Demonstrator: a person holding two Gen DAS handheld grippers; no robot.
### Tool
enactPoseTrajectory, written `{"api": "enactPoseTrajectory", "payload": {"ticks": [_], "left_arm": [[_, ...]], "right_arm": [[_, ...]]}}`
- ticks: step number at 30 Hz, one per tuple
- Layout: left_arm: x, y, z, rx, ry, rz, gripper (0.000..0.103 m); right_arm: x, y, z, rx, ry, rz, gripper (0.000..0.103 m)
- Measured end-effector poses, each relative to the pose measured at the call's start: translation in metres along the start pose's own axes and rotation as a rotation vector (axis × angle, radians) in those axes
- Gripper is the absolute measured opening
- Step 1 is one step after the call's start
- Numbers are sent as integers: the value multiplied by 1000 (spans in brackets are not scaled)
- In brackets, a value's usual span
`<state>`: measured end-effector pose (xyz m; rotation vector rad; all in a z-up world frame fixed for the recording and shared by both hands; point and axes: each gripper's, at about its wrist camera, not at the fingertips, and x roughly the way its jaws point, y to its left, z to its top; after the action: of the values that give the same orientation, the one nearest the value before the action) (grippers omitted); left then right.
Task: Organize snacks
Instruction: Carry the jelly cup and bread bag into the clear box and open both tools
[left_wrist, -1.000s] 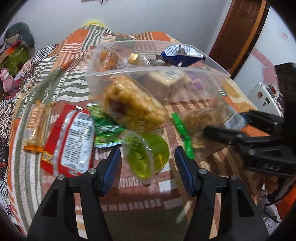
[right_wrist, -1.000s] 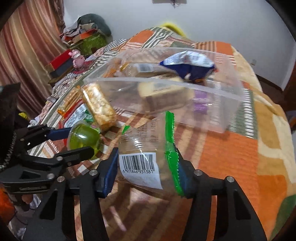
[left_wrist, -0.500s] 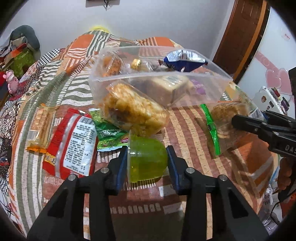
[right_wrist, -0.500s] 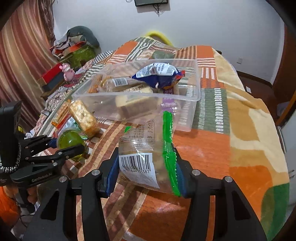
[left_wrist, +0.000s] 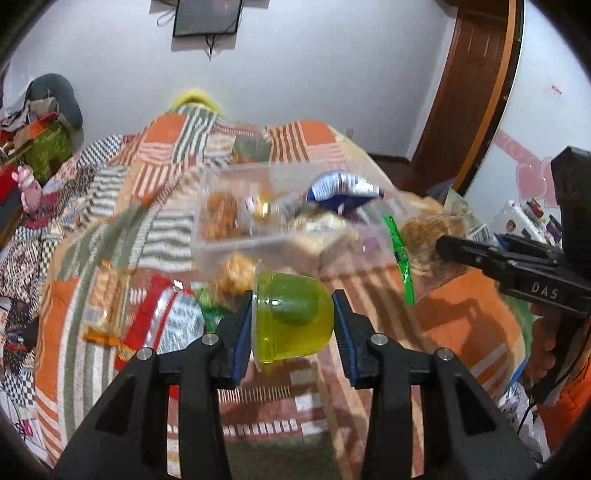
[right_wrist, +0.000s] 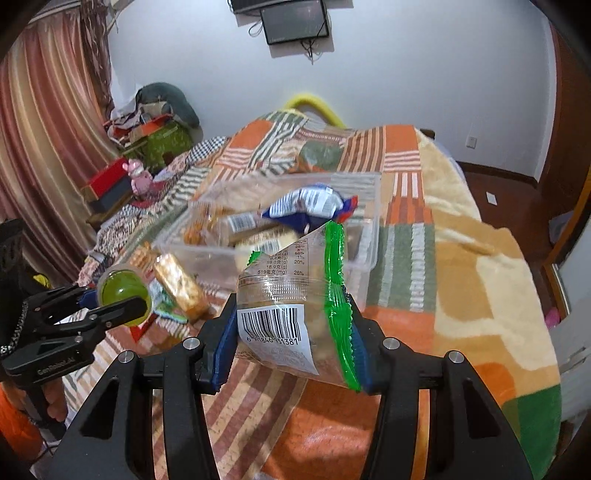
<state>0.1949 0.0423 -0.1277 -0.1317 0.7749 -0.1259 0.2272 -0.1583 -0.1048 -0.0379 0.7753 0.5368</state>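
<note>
My left gripper (left_wrist: 293, 325) is shut on a green jelly cup (left_wrist: 291, 314) and holds it above the blanket, near side of the clear plastic box (left_wrist: 236, 247). The cup also shows in the right wrist view (right_wrist: 123, 293). My right gripper (right_wrist: 291, 332) is shut on a clear snack packet with a green strip and barcode (right_wrist: 288, 295), lifted in front of the box (right_wrist: 365, 236). The box holds a blue-and-white packet (right_wrist: 314, 206) and several wrapped snacks.
On the patchwork blanket left of the box lie a red packet (left_wrist: 166, 314), an orange-wrapped bar (left_wrist: 107, 299), a green packet (left_wrist: 207, 306) and a golden cracker packet (right_wrist: 181, 284). Clutter and a pink toy (right_wrist: 138, 177) sit far left. A door (left_wrist: 469, 92) is at right.
My left gripper closed on the jelly cup and lifted it. Both grippers rose and pulled back from the box, each with its snack.
</note>
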Motion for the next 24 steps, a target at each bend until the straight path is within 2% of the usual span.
{"api": "enactPoseTrajectory", "payload": {"ticks": [6, 11, 18, 21, 24], "left_arm": [[-2, 7, 31, -23, -63, 15, 40], [14, 14, 55, -15, -85, 47, 40], [52, 26, 71, -17, -51, 69, 40], [72, 23, 71, 0, -24, 77, 40], [87, 21, 69, 9, -1, 71, 40]], "right_arm": [[2, 0, 16, 4, -43, -9, 48], [17, -2, 29, 7, -57, -22, 48], [48, -6, 42, 3, -30, -38, 48], [56, -7, 46, 11, -24, -14, 48], [66, -6, 48, -12, -18, -50, 48]]}}
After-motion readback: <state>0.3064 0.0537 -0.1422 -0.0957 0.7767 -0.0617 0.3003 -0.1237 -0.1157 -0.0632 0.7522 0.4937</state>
